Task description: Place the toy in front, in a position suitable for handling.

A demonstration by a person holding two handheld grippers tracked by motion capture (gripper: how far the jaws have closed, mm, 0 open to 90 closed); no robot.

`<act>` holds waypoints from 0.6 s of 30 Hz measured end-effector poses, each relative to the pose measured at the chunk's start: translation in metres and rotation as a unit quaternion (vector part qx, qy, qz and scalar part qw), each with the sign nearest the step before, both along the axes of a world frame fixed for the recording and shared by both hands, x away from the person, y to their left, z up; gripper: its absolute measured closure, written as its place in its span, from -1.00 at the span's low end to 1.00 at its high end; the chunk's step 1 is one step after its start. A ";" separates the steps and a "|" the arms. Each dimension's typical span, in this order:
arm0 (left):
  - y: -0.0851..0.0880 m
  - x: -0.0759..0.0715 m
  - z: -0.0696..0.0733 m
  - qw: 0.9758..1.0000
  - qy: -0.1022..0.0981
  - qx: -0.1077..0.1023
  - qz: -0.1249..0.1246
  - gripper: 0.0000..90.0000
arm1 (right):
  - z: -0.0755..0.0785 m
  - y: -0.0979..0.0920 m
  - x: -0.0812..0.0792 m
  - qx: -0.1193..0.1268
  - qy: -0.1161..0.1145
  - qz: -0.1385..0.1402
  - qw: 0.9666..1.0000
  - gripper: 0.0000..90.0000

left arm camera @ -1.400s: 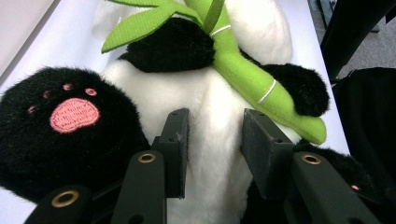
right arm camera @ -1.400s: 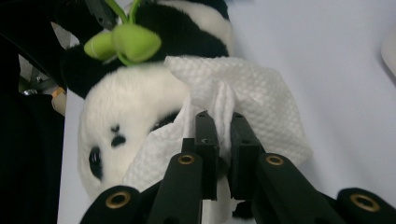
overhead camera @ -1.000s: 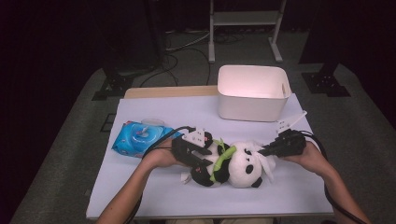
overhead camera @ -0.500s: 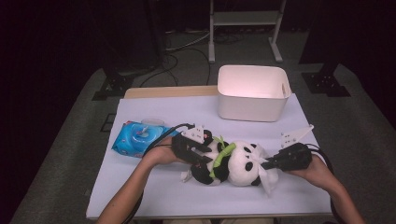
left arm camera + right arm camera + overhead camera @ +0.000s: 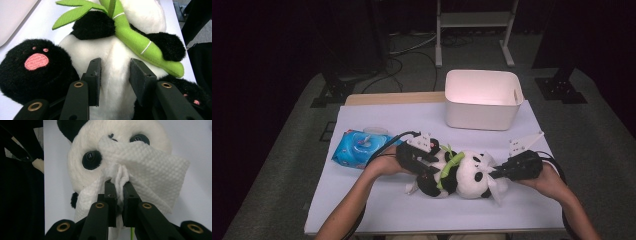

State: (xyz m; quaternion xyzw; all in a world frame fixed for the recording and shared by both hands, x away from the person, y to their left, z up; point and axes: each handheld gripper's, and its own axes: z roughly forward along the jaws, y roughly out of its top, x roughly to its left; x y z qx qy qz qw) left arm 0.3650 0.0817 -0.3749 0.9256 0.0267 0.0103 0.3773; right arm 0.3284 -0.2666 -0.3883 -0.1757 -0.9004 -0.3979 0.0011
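A black-and-white panda plush lies on its back on the white table, hugging a green bamboo stalk. My left gripper comes in from the left. Its jaws pinch the white belly fur, which bulges between the pads. My right gripper reaches in from the right, shut on a bunched white wipe. The wipe is spread over the panda's muzzle, and both black eyes stay uncovered. Part of the wipe hangs out beside the head.
A white bin stands at the back right of the table. A blue pack of wipes lies to the left, just behind my left hand. A wooden board edges the table's far side.
My right gripper has come down toward the table's front edge with the wipe, bringing it onto the panda's face. The left gripper and the panda's body have stayed put.
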 end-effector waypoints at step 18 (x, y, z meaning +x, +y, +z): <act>-0.005 0.002 0.001 1.000 0.009 -0.006 0.005 0.32 | 0.008 0.018 -0.013 0.018 -0.019 0.026 0.999 0.86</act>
